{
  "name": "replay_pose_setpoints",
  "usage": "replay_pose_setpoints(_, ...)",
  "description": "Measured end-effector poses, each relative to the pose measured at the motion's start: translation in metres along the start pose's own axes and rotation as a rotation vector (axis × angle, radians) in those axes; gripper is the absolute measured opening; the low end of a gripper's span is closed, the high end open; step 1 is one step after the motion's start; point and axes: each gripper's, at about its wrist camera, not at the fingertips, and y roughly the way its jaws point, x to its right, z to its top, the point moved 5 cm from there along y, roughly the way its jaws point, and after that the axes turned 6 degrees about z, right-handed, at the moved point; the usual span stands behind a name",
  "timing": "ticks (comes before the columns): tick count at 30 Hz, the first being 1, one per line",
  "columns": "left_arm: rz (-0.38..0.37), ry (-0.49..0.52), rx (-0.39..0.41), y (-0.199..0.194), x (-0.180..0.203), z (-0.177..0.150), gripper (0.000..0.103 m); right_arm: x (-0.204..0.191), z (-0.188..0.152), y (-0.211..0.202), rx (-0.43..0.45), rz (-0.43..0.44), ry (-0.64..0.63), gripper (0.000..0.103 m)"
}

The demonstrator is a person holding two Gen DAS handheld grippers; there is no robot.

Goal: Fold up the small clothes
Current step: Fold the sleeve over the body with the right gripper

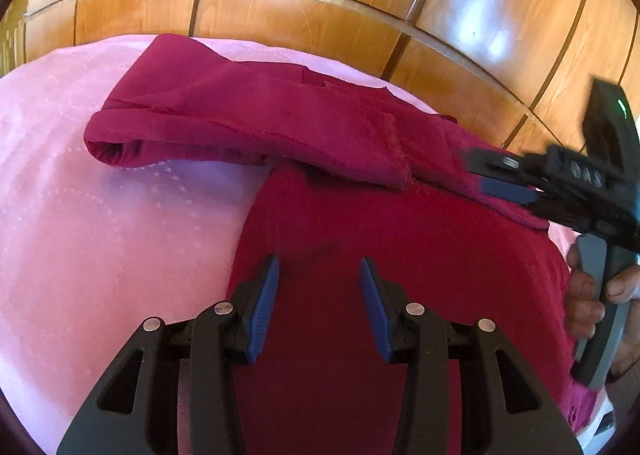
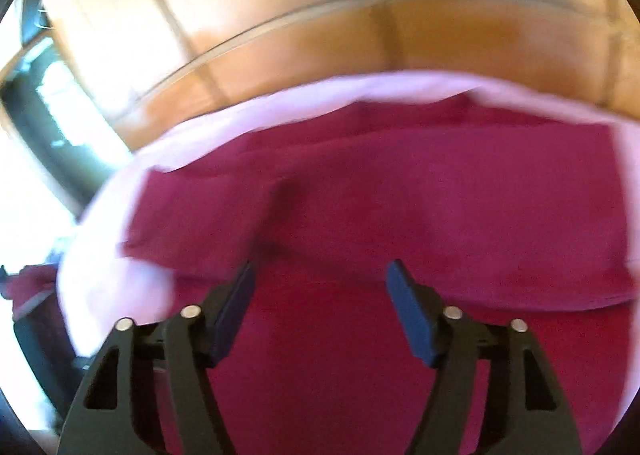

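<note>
The left gripper [image 1: 319,269] is hovering with jaws spread over the garment [image 1: 400,255], which is lying on a pink sheet [image 1: 100,215]. The right gripper [image 2: 320,273] is also gaping wide and gripping nothing; in the left view it is perhaps touching a folded-over flap [image 1: 280,123]

A pink sheet [image 1: 80,215] covers the surface; what is under it cannot be told. A dark red garment [image 1: 400,255] lies directly on the sheet, on its right part. One folded part [image 1: 248,123] stretches across the far side, toward the left.
</note>
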Motion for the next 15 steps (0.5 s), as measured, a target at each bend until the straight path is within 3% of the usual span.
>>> replay_pose_setpoints(1,-0.001,0.000,0.002,0.000,0.001,0.002,0.041,-0.007,0.000,0.019,-0.036,0.050,0.045,0.064)
replay_pose_setpoints(3,-0.006,-0.005,0.001,0.002,0.001,0.001,0.041,-0.009,0.001,0.041,-0.069,0.041,0.084,0.057)
replay_pose_setpoints(4,-0.007,-0.007,0.002,0.002,0.000,0.001,0.041,-0.010,0.002,0.053,-0.081,0.037,0.103,0.047)
replay_pose_setpoints(6,-0.009,-0.005,0.006,0.000,-0.002,-0.002,0.041,-0.014,0.004,0.064,-0.095,0.046,0.114,0.013)
replay_pose_setpoints(9,-0.012,-0.006,0.005,0.000,-0.003,-0.003,0.041,-0.030,0.014,0.054,-0.051,-0.009,0.052,0.006)
replay_pose_setpoints(15,-0.012,-0.004,0.006,0.001,-0.003,-0.004,0.041,-0.058,0.064,-0.036,0.191,-0.109,-0.142,0.005)
